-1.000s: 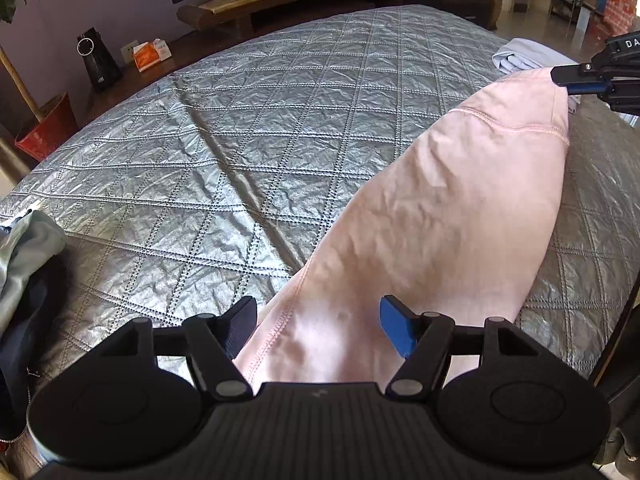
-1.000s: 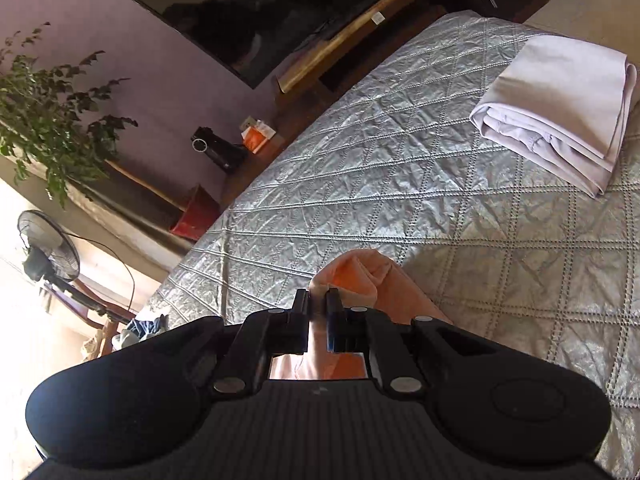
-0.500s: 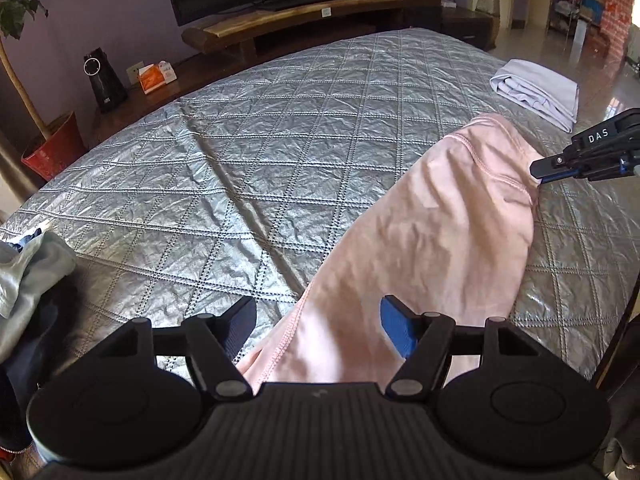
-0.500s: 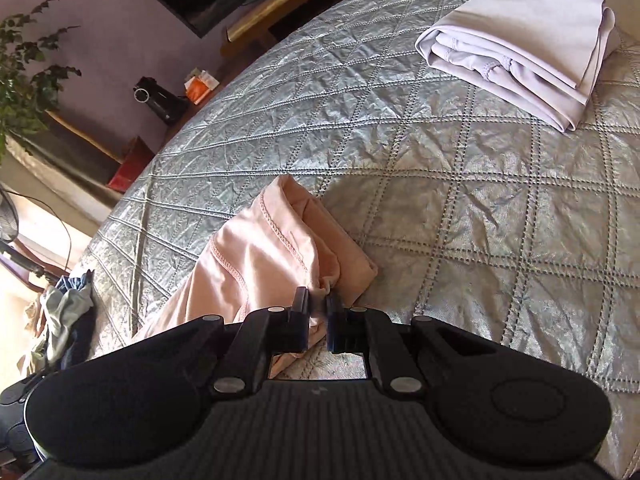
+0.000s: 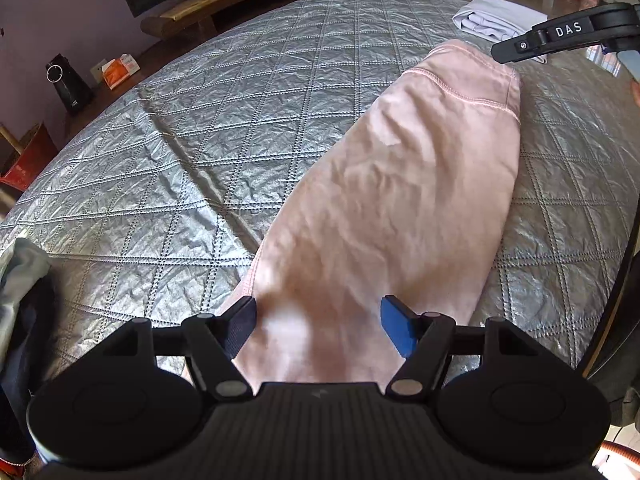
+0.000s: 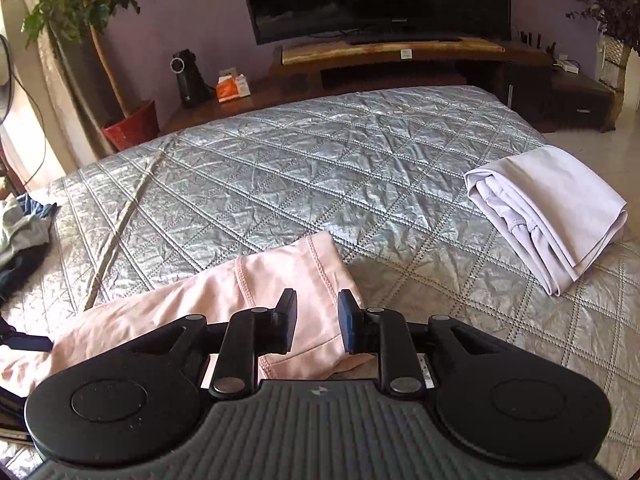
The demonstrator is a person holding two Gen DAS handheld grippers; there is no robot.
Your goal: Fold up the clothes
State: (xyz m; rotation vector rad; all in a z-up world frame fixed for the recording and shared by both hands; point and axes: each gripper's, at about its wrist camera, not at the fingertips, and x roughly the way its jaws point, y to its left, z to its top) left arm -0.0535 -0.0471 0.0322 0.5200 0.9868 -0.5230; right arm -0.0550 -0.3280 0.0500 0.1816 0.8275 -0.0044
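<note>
While both hand-held grippers (image 5: 318,326) (image 6: 317,322) gape, their bodies hide the pink garment's (image 5: 392,200) near end.

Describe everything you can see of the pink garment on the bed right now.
The pink garment is a soft, matte, lightly wrinkled cloth lying as one long folded strip on the silver quilted bedspread. Decorative stitched seams cross its far end, which lies flat with a squared corner. The right tongs are open over that end, gripping nothing. The near end runs between the open left tongs; whether they touch it is unclear. It lies apart from the folded white cloth.
</note>
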